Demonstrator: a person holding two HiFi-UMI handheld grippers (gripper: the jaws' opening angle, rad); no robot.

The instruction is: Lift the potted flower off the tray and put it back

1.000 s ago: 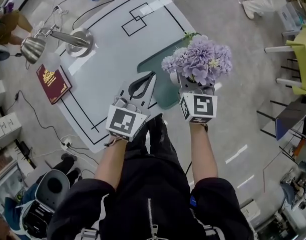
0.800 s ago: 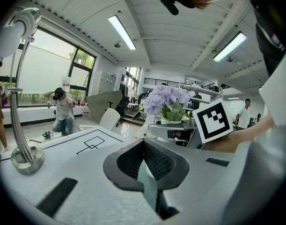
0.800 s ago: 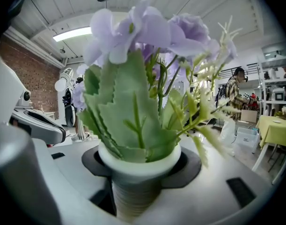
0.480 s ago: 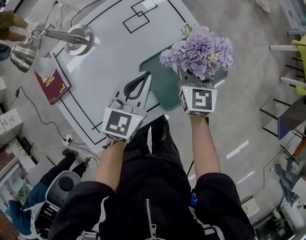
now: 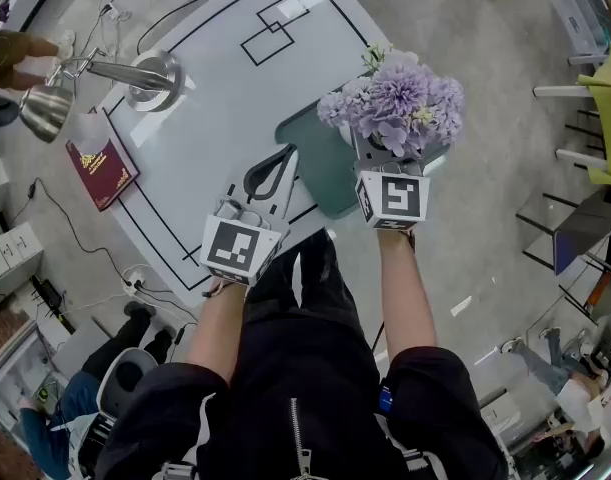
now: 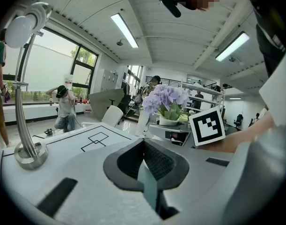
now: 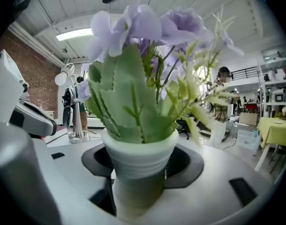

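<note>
- Gripping the white ribbed pot of lilac artificial flowers, the right gripper's fingers are clamped on its sides.
- Between those fingers, the pot hangs over the teal rounded tray; whether they touch cannot be told.
- Meeting at their tips, the left gripper's fingers hold nothing; the tray lies just beside them on the white counter.

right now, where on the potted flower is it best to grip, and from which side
Grip the potted flower on the pot's white wall just under the ribbed rim, coming in level from the side. The blooms spread wide over the top and block a grasp from above. The pot is round, and its wider rim would catch on the jaws. The right gripper holds it this way.
</note>
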